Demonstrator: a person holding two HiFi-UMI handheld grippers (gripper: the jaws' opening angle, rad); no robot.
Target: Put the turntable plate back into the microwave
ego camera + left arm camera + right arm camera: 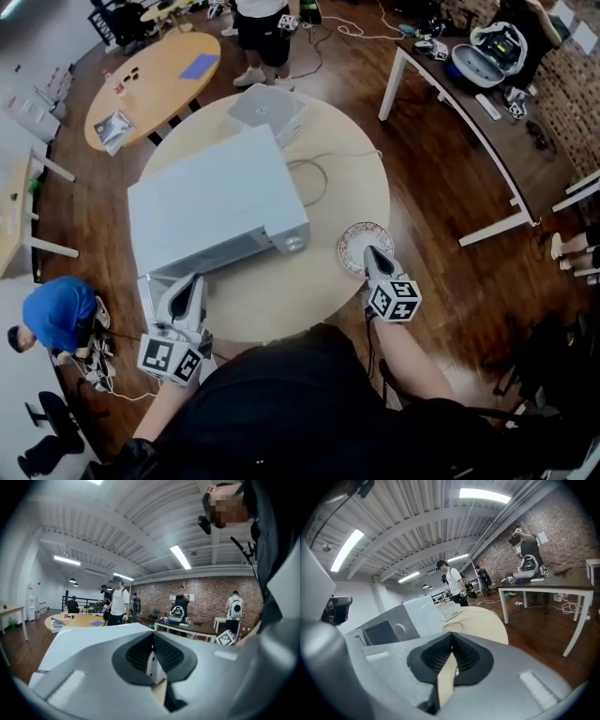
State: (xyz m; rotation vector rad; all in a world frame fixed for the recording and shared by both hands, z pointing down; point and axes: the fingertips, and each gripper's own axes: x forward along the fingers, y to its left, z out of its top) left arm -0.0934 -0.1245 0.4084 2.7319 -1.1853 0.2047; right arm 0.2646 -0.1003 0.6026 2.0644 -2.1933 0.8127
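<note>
The right gripper (373, 255) has its ribbed black jaws pressed together, nothing between them. Its tip hangs over the near rim of the turntable plate (356, 242); whether they touch is hard to make out. The plate, round with a patterned rim, lies on the pale round table (281, 302), just right of the boxy grey microwave (216, 211). The left gripper (191, 283), jaws also together, points almost level at the microwave's near left corner.

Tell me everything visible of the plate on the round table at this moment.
The plate is round and shallow, pale in the middle with a darker patterned band round its rim; its material cannot be told. It lies flat on the round table near the right edge, apart from the microwave. The shut right gripper has its tip over the near rim; contact cannot be told.
</note>
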